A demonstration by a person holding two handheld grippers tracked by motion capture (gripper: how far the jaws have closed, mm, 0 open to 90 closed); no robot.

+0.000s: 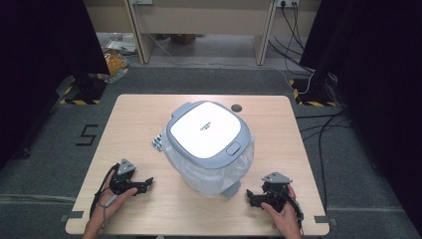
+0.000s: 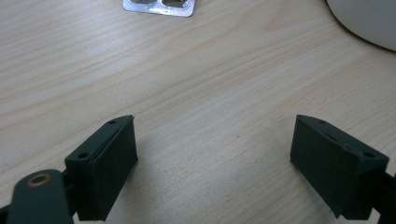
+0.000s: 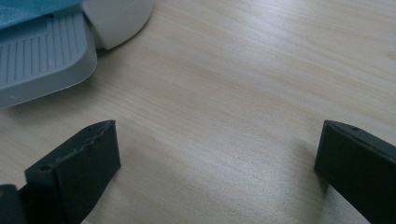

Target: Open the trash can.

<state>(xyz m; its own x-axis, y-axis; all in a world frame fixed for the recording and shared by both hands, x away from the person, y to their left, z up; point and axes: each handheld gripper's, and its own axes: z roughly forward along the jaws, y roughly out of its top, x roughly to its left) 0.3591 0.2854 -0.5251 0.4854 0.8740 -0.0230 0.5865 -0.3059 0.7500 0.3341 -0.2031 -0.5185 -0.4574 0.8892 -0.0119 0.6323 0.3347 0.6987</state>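
The pedal bin (image 1: 208,145) stands mid-table (image 1: 139,114), lid shut, its clear liner bag (image 1: 211,174) bunched out under the rim — nothing begun, I'd judge. The blister pack (image 1: 158,142) lies just left of it, untouched. My left gripper (image 1: 144,184) and right gripper (image 1: 253,196) rest on the wood either side, jaws wide apart and empty — everything is left to do.

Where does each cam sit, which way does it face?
High view: above the person's side, facing forward and down on the table; hands, left gripper, right gripper.
Left gripper view: rides the left gripper, facing a blister pack.
Right gripper view: rides the right gripper, facing the bin pedal.
Shared: pedal bin.
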